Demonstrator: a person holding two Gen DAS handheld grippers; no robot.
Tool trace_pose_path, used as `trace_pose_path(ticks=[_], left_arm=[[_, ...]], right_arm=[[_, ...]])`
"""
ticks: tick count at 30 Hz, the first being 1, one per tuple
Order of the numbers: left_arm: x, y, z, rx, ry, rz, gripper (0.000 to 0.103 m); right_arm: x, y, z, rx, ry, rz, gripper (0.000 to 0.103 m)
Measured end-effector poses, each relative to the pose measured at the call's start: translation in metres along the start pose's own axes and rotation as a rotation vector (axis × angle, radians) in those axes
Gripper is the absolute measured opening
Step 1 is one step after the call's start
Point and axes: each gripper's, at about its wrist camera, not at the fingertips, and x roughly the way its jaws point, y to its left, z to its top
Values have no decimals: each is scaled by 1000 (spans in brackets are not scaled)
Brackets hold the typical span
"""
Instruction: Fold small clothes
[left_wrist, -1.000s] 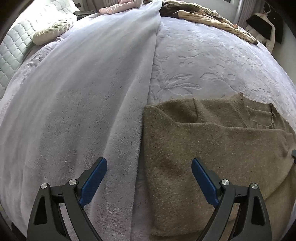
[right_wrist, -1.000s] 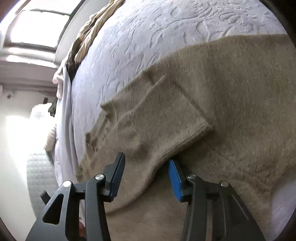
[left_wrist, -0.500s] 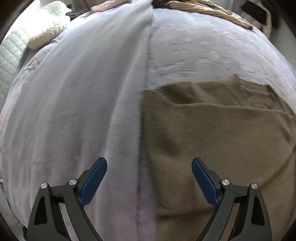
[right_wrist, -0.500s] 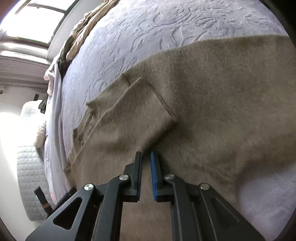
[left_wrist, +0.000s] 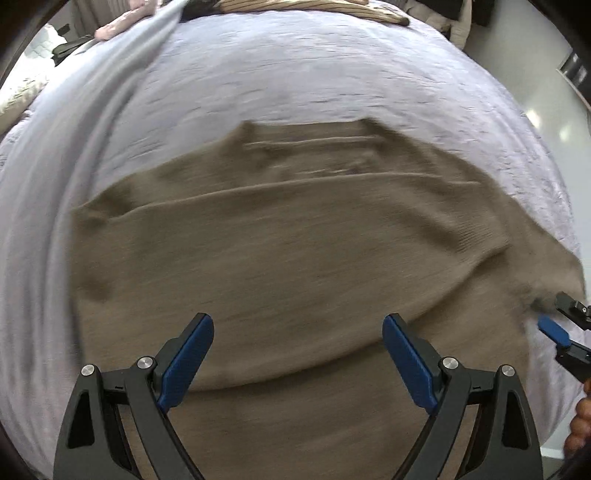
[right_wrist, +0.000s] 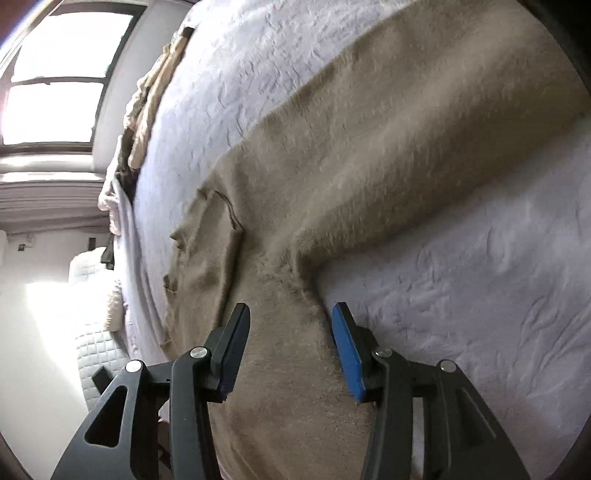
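Spread wide, the jaws of the left gripper (left_wrist: 297, 354) hover over an olive-brown knitted sweater (left_wrist: 295, 258) lying flat on a pale lilac embossed bedspread (left_wrist: 332, 70) (the view is motion-blurred). From the right wrist, the right gripper (right_wrist: 290, 345) is parted too, straddling the sweater's edge beside one outstretched sleeve (right_wrist: 424, 155).

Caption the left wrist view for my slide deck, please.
Open left gripper poised over a brown sweater spread on a lavender bedspread.
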Motion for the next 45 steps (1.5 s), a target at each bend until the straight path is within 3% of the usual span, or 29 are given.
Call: trace_pose_path(ticks=[4, 9, 11, 12, 16, 19, 21, 23, 25, 26, 29, 33, 38, 42, 45], left_arm=[[5, -18, 7, -23, -7, -3, 93], [8, -26, 6, -7, -5, 26, 93], [16, -22, 11, -1, 25, 36, 93], [15, -21, 11, 2, 19, 36, 93], [2, -25, 11, 1, -81, 55, 93], [19, -33, 11, 21, -42, 67, 93], [36, -42, 5, 87, -7, 115, 93], [40, -48, 0, 129, -18, 145, 93], [39, -47, 0, 123, -18, 144, 93], [39, -47, 1, 113, -12, 143, 93], [33, -47, 3, 85, -4, 125, 93], [26, -65, 8, 107, -24, 99, 93], [23, -89, 8, 134, -41, 66, 93], [29, -118, 13, 137, -33, 23, 93], [34, -133, 16, 156, -39, 11, 93]], right_arm=[[32, 30, 18, -57, 7, 93, 50], [90, 39, 40, -24, 30, 100, 49], [96, 38, 43, -1, 27, 89, 8], [96, 37, 44, 19, 34, 98, 7], [78, 42, 36, -56, 29, 107, 7], [81, 36, 33, -56, 40, 70, 7], [90, 27, 35, -42, 66, 52, 7], [91, 24, 38, -20, 76, 71, 8], [78, 26, 38, -35, 69, 54, 16], [70, 25, 38, -49, 58, 46, 25], [30, 8, 37, -39, 1, 56, 42], [-38, -40, 33, 57, -127, 11, 42], [-125, -113, 37, 275, -385, -82, 42], [-155, -152, 50, 438, -526, 6, 42], [-151, -164, 66, 470, -537, 68, 42]])
